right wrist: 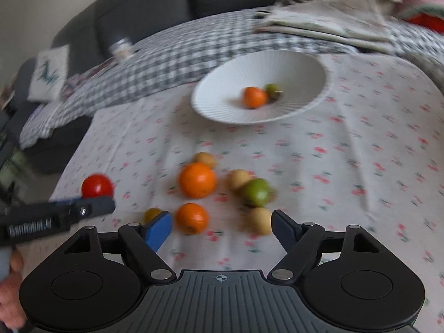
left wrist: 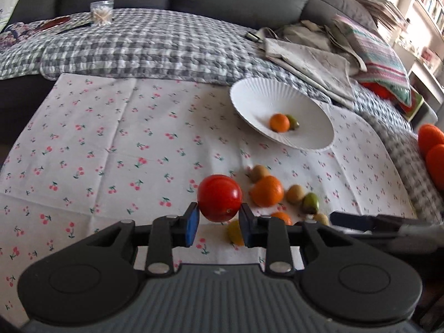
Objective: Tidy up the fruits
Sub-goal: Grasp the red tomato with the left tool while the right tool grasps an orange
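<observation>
1. The left gripper (left wrist: 218, 216) pinched a red tomato (left wrist: 219, 197) above the cherry-print cloth (left wrist: 111, 138).
2. The right gripper (right wrist: 222, 226) stood spread wide over the loose fruits (right wrist: 197, 179).
3. The white bowl (right wrist: 222, 111), near the cloth's far edge, held an orange (right wrist: 254, 97) and a green fruit (right wrist: 273, 91).

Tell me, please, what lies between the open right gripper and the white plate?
In the right wrist view, loose fruit lies between the right gripper and the plate: two oranges, a green fruit and small tan fruits. Beyond them, only cherry-print cloth.
</observation>
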The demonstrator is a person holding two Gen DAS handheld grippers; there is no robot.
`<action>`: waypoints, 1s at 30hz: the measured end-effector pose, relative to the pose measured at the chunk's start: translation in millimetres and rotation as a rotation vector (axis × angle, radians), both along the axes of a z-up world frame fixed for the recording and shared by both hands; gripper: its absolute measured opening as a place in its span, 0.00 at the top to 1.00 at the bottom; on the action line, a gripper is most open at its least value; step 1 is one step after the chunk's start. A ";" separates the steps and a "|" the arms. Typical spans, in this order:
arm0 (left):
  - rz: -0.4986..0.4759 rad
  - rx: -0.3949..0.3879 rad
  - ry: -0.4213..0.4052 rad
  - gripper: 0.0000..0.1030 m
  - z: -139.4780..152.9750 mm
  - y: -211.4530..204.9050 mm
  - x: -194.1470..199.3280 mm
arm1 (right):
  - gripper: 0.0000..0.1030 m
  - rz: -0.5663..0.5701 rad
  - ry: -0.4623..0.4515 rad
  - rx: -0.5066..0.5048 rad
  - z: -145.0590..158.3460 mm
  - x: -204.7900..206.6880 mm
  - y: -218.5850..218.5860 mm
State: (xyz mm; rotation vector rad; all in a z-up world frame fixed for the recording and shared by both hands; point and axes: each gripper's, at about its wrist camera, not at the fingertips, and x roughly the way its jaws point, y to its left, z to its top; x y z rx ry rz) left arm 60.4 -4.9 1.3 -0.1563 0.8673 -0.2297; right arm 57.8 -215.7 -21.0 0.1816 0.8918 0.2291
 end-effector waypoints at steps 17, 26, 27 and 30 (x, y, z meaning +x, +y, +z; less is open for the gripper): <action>0.021 0.003 0.003 0.72 -1.0 6.2 4.4 | 0.71 0.043 0.000 -0.028 -22.1 19.5 28.9; 0.031 0.008 -0.015 0.72 3.5 4.9 9.6 | 0.71 -0.027 -0.027 0.025 3.1 14.9 9.1; 0.032 0.011 -0.018 0.72 4.3 3.8 10.7 | 0.71 -0.037 -0.031 0.032 5.6 15.2 5.8; 0.032 0.018 -0.029 0.72 6.9 0.5 14.3 | 0.71 -0.065 -0.047 0.035 12.3 15.5 -2.8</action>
